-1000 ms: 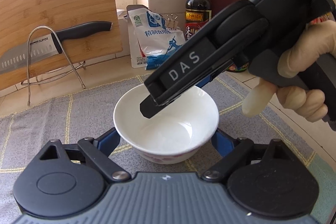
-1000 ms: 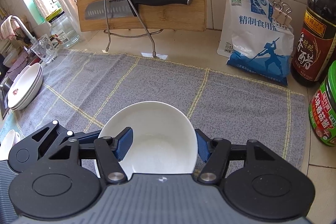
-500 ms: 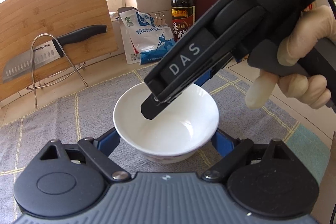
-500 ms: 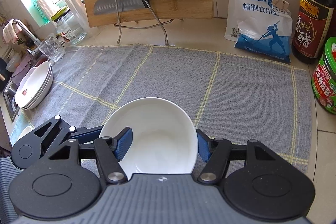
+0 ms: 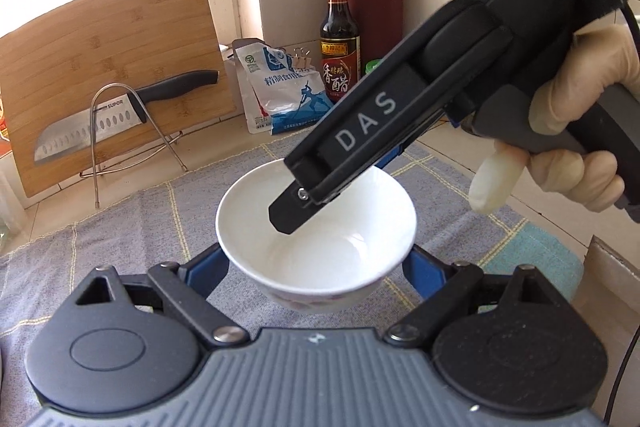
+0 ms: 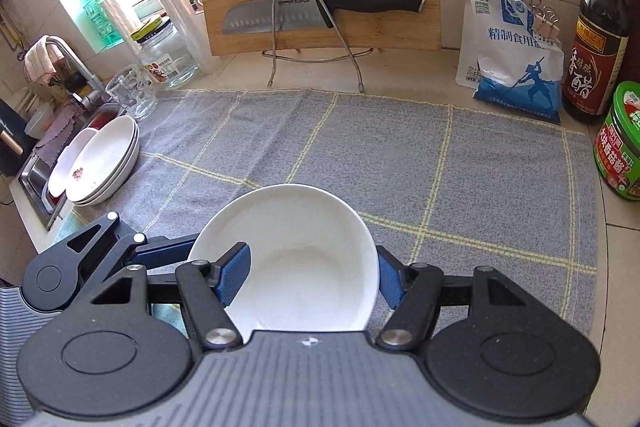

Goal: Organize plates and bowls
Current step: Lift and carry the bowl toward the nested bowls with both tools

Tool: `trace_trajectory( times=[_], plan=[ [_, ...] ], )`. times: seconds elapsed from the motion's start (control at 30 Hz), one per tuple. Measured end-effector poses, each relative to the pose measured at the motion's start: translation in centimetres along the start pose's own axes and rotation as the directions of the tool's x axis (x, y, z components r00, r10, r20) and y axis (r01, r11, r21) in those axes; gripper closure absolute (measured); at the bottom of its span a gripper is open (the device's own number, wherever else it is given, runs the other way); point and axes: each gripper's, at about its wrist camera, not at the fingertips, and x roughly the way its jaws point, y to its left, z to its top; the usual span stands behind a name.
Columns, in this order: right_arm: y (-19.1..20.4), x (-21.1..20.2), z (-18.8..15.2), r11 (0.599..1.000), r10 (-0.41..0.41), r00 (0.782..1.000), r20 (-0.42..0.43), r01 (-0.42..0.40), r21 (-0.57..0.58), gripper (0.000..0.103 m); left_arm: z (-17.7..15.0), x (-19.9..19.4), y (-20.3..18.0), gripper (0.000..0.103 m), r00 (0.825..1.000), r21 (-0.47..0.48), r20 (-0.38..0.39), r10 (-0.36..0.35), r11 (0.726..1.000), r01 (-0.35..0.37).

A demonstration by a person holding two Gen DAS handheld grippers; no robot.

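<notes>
Both grippers clamp one white bowl (image 5: 316,239): the left gripper (image 5: 316,267) hugs its sides, the right gripper (image 6: 306,275) pinches its rim.

Both wrist cameras look steeply down from close range; both views share the bowl (image 5: 316,239) (image 6: 296,259) and bench (image 6: 400,79).

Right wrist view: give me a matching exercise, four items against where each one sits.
Items:
1. stacked plates
2. knife
3. vinegar bottle
4. white bowl

Places:
A. in the wire rack, in front of the cutting board
B. between the blue pads, above the grey cloth
C. left edge of the cloth, by the sink
D. far right, behind the green-lidded jar

Pairs: 1-C, 2-A, 3-D, 4-B
</notes>
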Motion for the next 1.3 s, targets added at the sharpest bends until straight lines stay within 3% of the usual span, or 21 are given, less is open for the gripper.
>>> trace_trajectory(
  times=[0.8, 1.3],
  plan=[
    [14.5, 0.9, -1.3, 0.999, 0.017, 1.0, 0.015, -0.016, -0.044, 0.031, -4.8, -11.7, 6.5, 0.01, 0.999, 0.007, 0.04, 0.03, 1.0, -0.03],
    [20.3, 4.4, -1.5, 0.999, 0.008, 1.0, -0.013, -0.009, -0.04, 0.032, -8.6, -14.2, 10.9, 0.01, 1.0, -0.023, 0.014, 0.01, 1.0, -0.01]
  ],
)
